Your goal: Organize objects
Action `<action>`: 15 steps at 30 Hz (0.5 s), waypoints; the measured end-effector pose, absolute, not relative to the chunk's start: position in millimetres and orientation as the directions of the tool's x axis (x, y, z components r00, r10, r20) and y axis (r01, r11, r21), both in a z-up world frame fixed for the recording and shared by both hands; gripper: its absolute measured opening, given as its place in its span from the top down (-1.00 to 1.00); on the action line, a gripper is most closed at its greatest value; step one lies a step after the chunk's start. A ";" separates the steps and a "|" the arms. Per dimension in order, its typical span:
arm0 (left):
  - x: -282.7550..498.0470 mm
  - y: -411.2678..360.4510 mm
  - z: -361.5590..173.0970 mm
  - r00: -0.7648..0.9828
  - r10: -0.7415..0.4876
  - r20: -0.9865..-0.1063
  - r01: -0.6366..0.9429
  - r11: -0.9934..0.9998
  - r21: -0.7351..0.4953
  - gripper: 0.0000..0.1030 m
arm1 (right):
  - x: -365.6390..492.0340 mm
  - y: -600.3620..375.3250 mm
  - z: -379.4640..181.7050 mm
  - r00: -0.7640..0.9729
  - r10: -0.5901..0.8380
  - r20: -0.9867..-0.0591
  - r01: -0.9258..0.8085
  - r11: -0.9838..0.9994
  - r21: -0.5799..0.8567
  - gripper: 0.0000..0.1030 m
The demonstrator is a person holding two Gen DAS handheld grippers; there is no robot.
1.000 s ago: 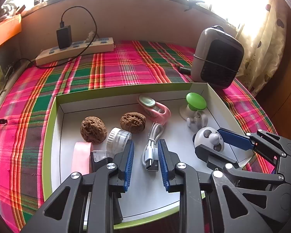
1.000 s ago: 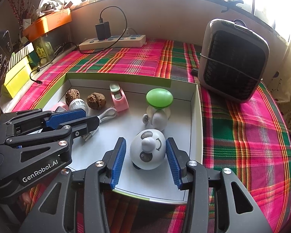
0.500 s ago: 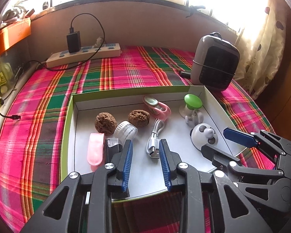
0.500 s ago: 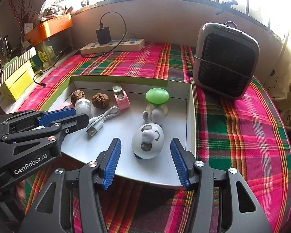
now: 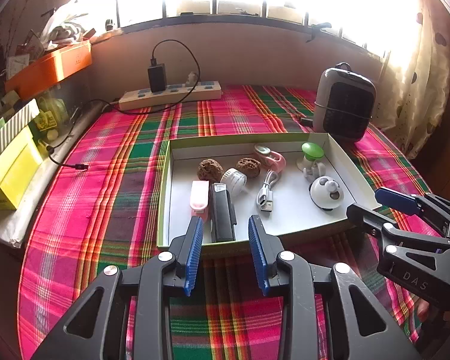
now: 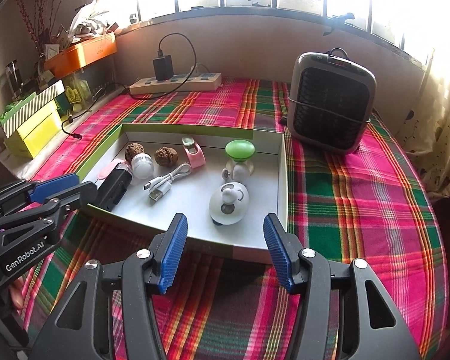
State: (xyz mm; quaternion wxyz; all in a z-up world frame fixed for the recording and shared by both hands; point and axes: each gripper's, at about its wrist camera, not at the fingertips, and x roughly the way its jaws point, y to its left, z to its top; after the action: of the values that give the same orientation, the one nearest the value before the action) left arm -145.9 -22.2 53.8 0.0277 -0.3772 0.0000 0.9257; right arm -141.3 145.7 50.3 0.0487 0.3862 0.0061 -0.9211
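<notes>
A green-rimmed white box (image 5: pixel 163 186) (image 6: pixel 280 180) lies on the plaid cloth. In it are two walnuts (image 5: pixel 210 169) (image 6: pixel 165 156), a white jar (image 5: pixel 233 177), a pink case (image 5: pixel 199 195), a black device (image 5: pixel 222 213) (image 6: pixel 114 189), a white USB cable (image 5: pixel 265 193) (image 6: pixel 165 181), a pink clip (image 5: pixel 270 157), a green-topped toy (image 5: pixel 312 156) (image 6: pixel 240 156) and a white panda toy (image 5: pixel 327 193) (image 6: pixel 228 202). My left gripper (image 5: pixel 226 255) (image 6: pixel 61 192) is open and empty at the box's near edge. My right gripper (image 6: pixel 225 250) (image 5: pixel 372 202) is open and empty, near the panda toy.
A grey heater (image 5: pixel 343 103) (image 6: pixel 330 99) stands behind the box at the right. A power strip (image 5: pixel 171 94) (image 6: pixel 177 82) with a black charger lies by the far wall. Yellow boxes (image 5: pixel 9 168) (image 6: pixel 34 127) and an orange tray (image 5: pixel 49 67) are on the left ledge.
Both grippers have drawn back and up from inside the box to its near edge. The right jaws have opened wider around nothing. The objects in the box have not moved.
</notes>
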 end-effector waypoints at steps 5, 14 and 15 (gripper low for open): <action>-128.9 -26.5 52.6 -0.715 0.016 -0.699 -0.022 -1.000 0.000 0.42 | -125.7 151.1 52.7 -0.704 -0.072 -0.706 0.069 -0.997 0.034 -0.04; -108.2 -35.7 32.7 -0.674 -0.030 -0.738 0.030 -0.999 0.012 0.42 | -102.5 159.6 41.7 -0.680 -0.032 -0.733 0.035 -0.999 0.012 -0.05; -106.4 -36.0 30.7 -0.670 -0.032 -0.742 0.031 -0.999 0.015 0.42 | -99.8 160.7 40.0 -0.678 -0.030 -0.735 0.033 -0.999 0.011 -0.05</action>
State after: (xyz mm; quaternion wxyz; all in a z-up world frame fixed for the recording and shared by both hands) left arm -106.4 -36.0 30.7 -0.0172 -0.4058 0.0007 0.9138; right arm -99.8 160.7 40.0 0.0173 0.4012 0.0016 -0.9158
